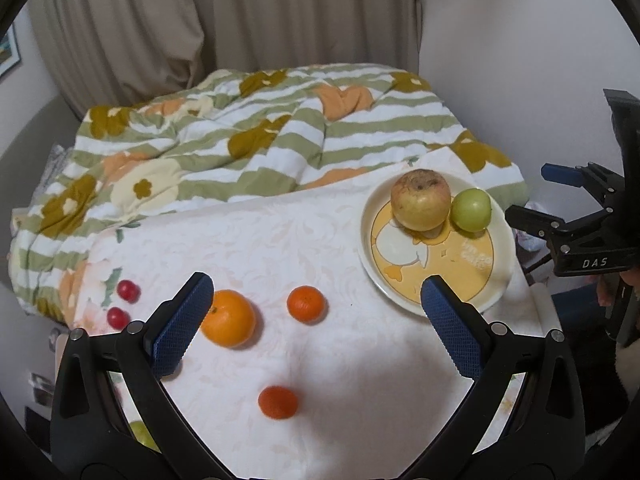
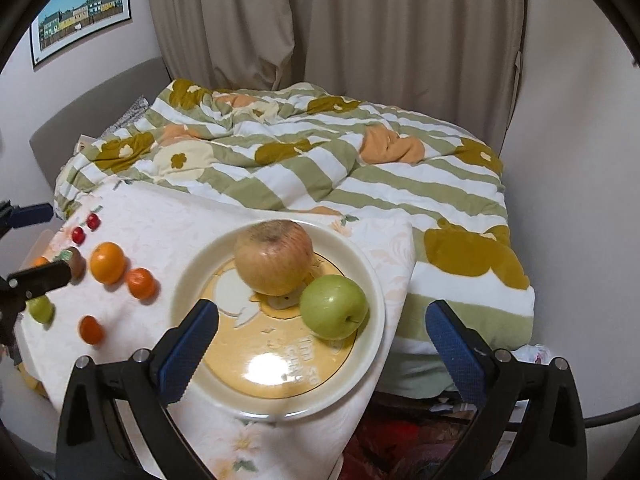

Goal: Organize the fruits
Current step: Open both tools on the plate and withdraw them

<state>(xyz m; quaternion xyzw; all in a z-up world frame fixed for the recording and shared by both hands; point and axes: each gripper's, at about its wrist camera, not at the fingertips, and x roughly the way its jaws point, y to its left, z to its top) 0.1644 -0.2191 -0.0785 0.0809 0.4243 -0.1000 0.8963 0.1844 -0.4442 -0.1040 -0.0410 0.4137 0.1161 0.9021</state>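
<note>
A cream plate with a yellow duck print [image 1: 492, 292] [image 2: 360, 368] sits at the right of a white cloth. On it are a big yellow-red apple [image 1: 420, 200] [image 2: 274, 258] and a green apple [image 1: 471, 210] [image 2: 334, 306]. On the cloth lie a large orange [image 1: 230, 318] [image 2: 107, 263], two tangerines [image 1: 306, 304] [image 1: 278, 402], two small red fruits [image 1: 128, 291] [image 1: 118, 317] and another green fruit [image 2: 41, 309]. My left gripper [image 1: 316, 320] is open and empty above the oranges. My right gripper [image 2: 322, 344] is open and empty over the plate.
A striped floral quilt [image 1: 248, 136] [image 2: 320, 160] covers the bed behind the cloth. Beige curtains [image 2: 320, 20] hang at the back. A brown kiwi [image 2: 75, 263] lies by the left gripper's finger in the right wrist view. The cloth's right edge drops off beside the plate.
</note>
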